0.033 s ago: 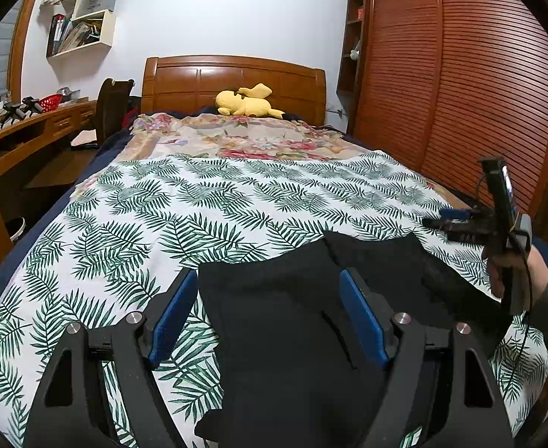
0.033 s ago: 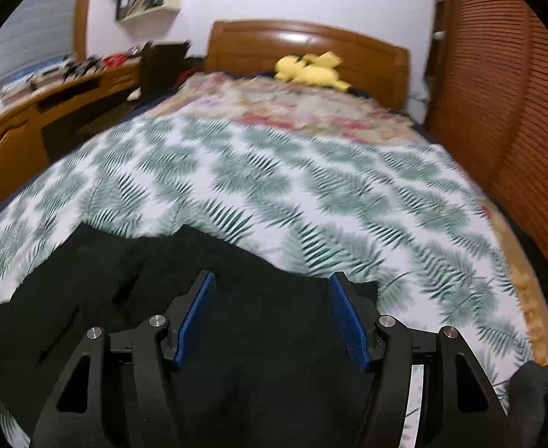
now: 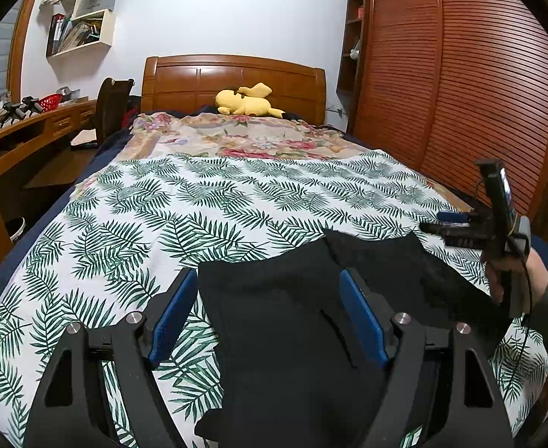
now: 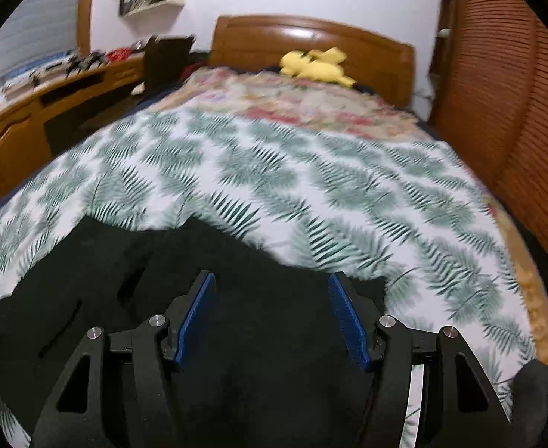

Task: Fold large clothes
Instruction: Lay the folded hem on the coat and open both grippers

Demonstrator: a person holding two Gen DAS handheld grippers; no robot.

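Note:
A black garment (image 3: 292, 317) lies spread on the near part of the bed, over a leaf-print sheet (image 3: 199, 205). My left gripper (image 3: 266, 280) hovers open over the garment's left part, its blue pads apart and pressing nothing. At the right edge of the left wrist view, a hand holds my right gripper (image 3: 438, 222) over the garment's far right corner. In the right wrist view the right gripper (image 4: 272, 280) has its jaws opening above the black garment (image 4: 236, 261), and its pads are clear of the cloth.
A floral blanket (image 3: 236, 138) and a yellow plush toy (image 3: 247, 102) lie by the wooden headboard. A desk (image 3: 31, 127) and a chair (image 3: 111, 108) run along the left. Louvred wardrobe doors (image 3: 479, 93) stand close on the right.

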